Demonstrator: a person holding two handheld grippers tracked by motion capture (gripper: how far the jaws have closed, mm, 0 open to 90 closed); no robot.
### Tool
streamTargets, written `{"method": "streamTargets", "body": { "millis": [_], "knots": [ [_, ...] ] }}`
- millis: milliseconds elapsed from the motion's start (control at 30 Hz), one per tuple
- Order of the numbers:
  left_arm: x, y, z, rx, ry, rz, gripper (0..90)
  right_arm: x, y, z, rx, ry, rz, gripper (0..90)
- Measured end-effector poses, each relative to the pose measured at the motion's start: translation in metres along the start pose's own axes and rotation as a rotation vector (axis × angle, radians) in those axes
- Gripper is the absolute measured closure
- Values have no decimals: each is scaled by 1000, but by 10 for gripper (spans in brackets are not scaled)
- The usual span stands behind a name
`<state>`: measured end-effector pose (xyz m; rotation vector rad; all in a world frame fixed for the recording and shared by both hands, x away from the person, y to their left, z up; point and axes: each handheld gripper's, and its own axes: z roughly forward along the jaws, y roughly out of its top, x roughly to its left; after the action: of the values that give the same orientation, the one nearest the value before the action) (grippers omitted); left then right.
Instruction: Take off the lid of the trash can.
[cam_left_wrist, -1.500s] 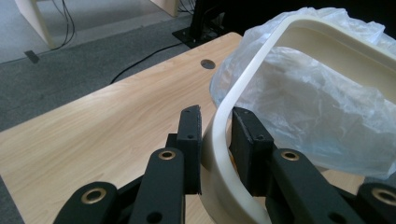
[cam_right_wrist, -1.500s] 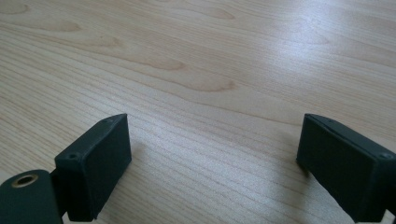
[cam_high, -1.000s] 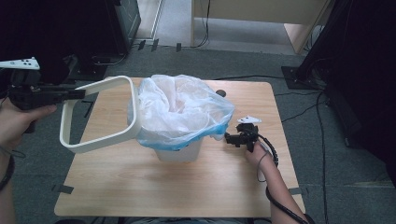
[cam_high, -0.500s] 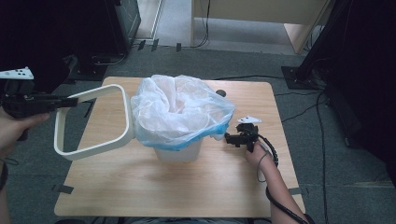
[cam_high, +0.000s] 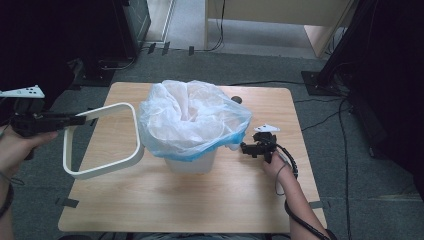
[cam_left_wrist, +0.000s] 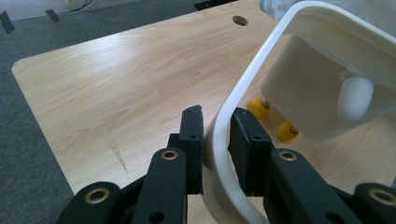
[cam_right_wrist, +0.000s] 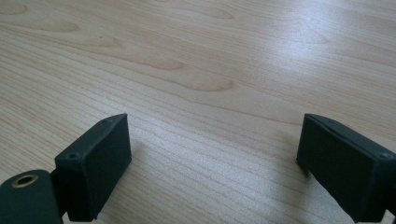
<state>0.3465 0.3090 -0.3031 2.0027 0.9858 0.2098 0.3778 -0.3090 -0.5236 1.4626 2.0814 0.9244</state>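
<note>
A white bin (cam_high: 192, 162) lined with a clear and blue plastic bag (cam_high: 192, 117) stands mid-table. Its pale wall (cam_left_wrist: 303, 93) also appears in the left gripper view. My left gripper (cam_high: 80, 119) (cam_left_wrist: 217, 123) is shut on a white rounded-square ring (cam_high: 100, 170) (cam_left_wrist: 261, 65). It grips the ring's rim and holds it tilted just left of the bin. My right gripper (cam_high: 245, 148) (cam_right_wrist: 212, 154) stands open low over the wood by the bag's right edge, with nothing between its jaws.
The wooden table (cam_high: 200, 200) has a cable hole (cam_left_wrist: 239, 20) near its far edge. Two yellow wheels (cam_left_wrist: 258, 106) sit under the bin. Grey carpet, dark furniture and cables surround the table.
My left gripper has sunk toward the table with the ring, drawing it slightly away from the bag. The right gripper has stayed put.
</note>
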Motion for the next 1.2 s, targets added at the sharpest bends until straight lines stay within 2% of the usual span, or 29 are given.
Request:
{"method": "streamTargets", "body": {
  "millis": [300, 533, 767, 1200],
  "knots": [
    [5, -15, -4, 15, 17, 1, 753, 0, 0, 0, 0, 0, 0, 100],
    [10, -26, -5, 22, 28, -13, 753, 0, 0, 0, 0, 1, 1, 100],
    [14, -42, 6, 50, 30, -22, 750, 0, 0, 0, 0, 0, 0, 100],
    [15, -54, 28, 70, 7, -13, 743, 0, 0, 0, -1, 0, 0, 100]
  ]
}}
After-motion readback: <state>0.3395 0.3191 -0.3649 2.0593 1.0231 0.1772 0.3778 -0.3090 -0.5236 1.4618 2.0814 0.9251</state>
